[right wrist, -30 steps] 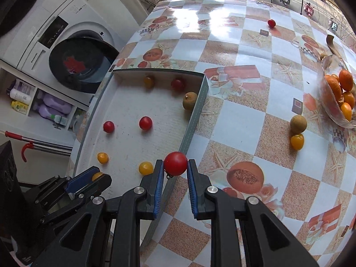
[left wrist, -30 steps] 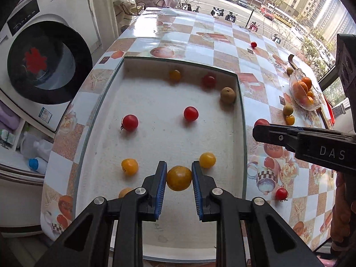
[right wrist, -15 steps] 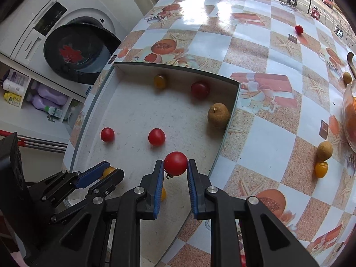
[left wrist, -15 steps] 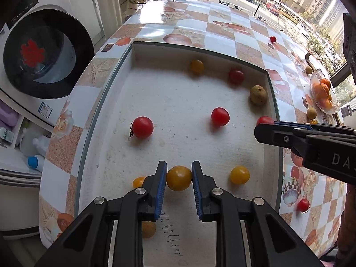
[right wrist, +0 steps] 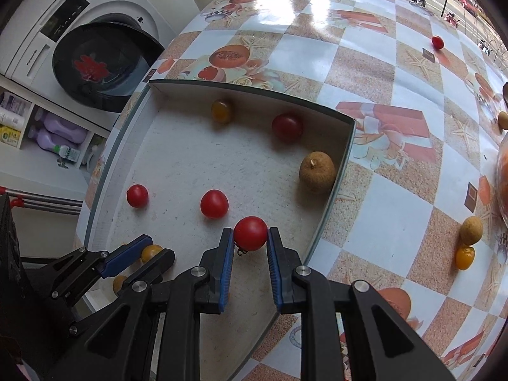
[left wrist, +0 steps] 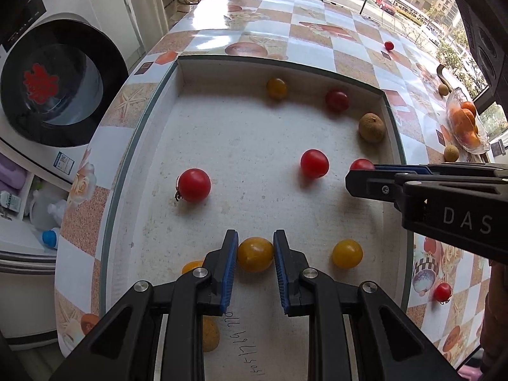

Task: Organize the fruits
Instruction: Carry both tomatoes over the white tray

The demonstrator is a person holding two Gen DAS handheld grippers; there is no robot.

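Observation:
A shallow white box (left wrist: 254, 63) (right wrist: 247, 90) lies on the tablecloth with several red and yellow tomatoes and a brown longan (left wrist: 372, 127) (right wrist: 317, 167) in it. My left gripper (left wrist: 255, 247) is shut on a yellow tomato (left wrist: 255, 254), low over the box's near end. Over the box's right side, my right gripper (right wrist: 250, 241) is shut on a red tomato (right wrist: 250, 233) (left wrist: 361, 164). A loose yellow tomato (left wrist: 347, 253) rests just right of the left gripper. Two red tomatoes (left wrist: 193, 185) (left wrist: 314, 163) lie mid-box.
A glass bowl of oranges (left wrist: 465, 123) stands at the table's far right, with a longan (right wrist: 471, 230) and a yellow tomato (right wrist: 464, 257) near it. Single red tomatoes lie on the cloth (left wrist: 389, 45) (left wrist: 443, 292). A washing machine (left wrist: 54, 82) stands left of the table.
Both grippers have sunk toward the box with their fruit still held. The right gripper has moved left from over the box's right wall to over its floor.

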